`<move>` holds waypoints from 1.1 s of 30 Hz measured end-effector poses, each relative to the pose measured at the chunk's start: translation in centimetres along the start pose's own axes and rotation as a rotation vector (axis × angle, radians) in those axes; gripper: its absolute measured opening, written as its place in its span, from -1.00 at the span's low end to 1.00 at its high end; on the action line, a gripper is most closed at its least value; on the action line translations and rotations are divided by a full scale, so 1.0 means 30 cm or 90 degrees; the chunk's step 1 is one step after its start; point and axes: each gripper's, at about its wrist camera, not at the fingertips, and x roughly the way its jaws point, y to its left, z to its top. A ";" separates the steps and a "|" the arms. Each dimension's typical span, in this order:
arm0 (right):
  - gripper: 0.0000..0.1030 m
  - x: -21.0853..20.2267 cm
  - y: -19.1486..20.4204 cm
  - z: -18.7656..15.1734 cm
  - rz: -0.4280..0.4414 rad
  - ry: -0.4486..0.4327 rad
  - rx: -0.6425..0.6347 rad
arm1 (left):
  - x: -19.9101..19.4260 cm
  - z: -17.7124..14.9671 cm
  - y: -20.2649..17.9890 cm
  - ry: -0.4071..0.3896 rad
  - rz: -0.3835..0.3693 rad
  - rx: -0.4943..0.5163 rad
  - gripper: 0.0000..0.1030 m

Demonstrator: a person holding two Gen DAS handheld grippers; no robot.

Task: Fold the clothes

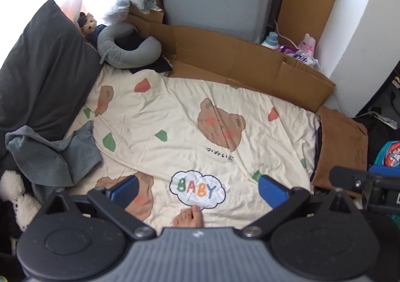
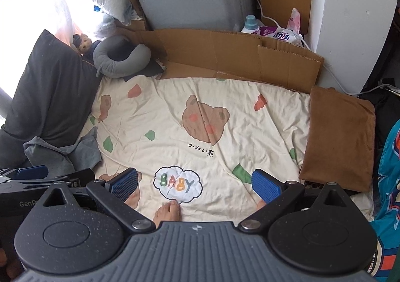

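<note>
A flattened cardboard box [image 2: 240,54] lies open along the far edge of the bedsheet [image 2: 225,132]. Behind its raised flap stand a detergent bottle [image 2: 250,22] with a pale blue cap, a purple-and-white refill pouch [image 2: 280,32] and a pink spray bottle [image 2: 293,18].

The sheet is cream cotton, softly creased, printed with brown bear faces, green and orange blobs and a white cloud reading "BABY". On its right edge rests a brown garment [image 2: 337,137], already folded into a flat matte rectangle. At the left edge a grey garment [image 1: 55,152] lies crumpled in loose folds against a dark charcoal pillow [image 1: 42,77]. Far left sits a grey, smooth, horseshoe-shaped neck pillow [image 1: 127,49] beside a small plush toy [image 1: 87,22].

The left gripper [image 1: 197,188] and the right gripper [image 2: 195,183] both hover above the near sheet, blue ribbed pads spread wide, holding nothing. A bare foot [image 1: 188,217] rests on the sheet between them.
</note>
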 end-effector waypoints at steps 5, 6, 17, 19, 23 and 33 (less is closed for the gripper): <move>0.95 0.013 0.002 -0.009 0.012 0.001 0.014 | -0.001 -0.003 -0.010 -0.006 0.014 0.020 0.99; 0.95 0.015 0.009 -0.010 0.015 0.001 0.011 | -0.002 -0.004 -0.012 -0.008 0.017 0.025 0.99; 0.95 0.024 0.047 -0.014 0.017 0.002 0.003 | 0.005 -0.004 -0.008 -0.007 0.025 0.021 0.98; 0.95 0.023 0.043 -0.012 0.015 0.002 0.002 | 0.006 -0.003 -0.012 -0.007 0.028 0.023 0.98; 0.95 0.018 0.030 -0.011 0.015 0.000 0.005 | 0.007 -0.004 -0.013 -0.007 0.028 0.028 0.98; 0.95 0.016 0.017 -0.007 0.012 0.001 0.005 | 0.010 -0.001 0.006 -0.003 0.028 0.017 0.98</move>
